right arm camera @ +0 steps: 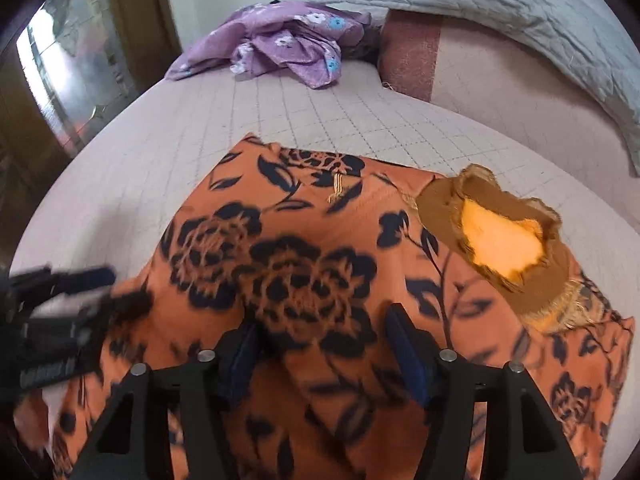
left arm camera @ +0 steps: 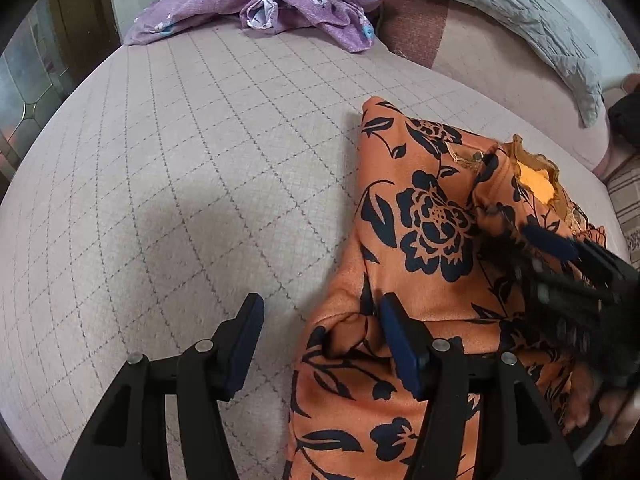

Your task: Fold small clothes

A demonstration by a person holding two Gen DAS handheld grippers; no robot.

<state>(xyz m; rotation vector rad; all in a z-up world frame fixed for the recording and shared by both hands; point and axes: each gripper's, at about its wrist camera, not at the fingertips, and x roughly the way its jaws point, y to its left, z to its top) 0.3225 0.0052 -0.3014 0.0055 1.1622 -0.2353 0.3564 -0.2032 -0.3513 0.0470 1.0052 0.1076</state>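
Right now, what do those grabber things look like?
Both are black plastic. The left gripper and right gripper each have two angular arms with silver round pins, ending in flat dark-blue pads. No cables or sleeves show.

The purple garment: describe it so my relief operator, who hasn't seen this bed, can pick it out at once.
Start from the bed with its pinkish grid-quilted cover and look to its far edge, by the wall. There, left of the grey quilted blanket, lies the purple garment in a crumpled heap. Its small white and blue flowers set it apart from the orange garment with big black roses near the grippers.
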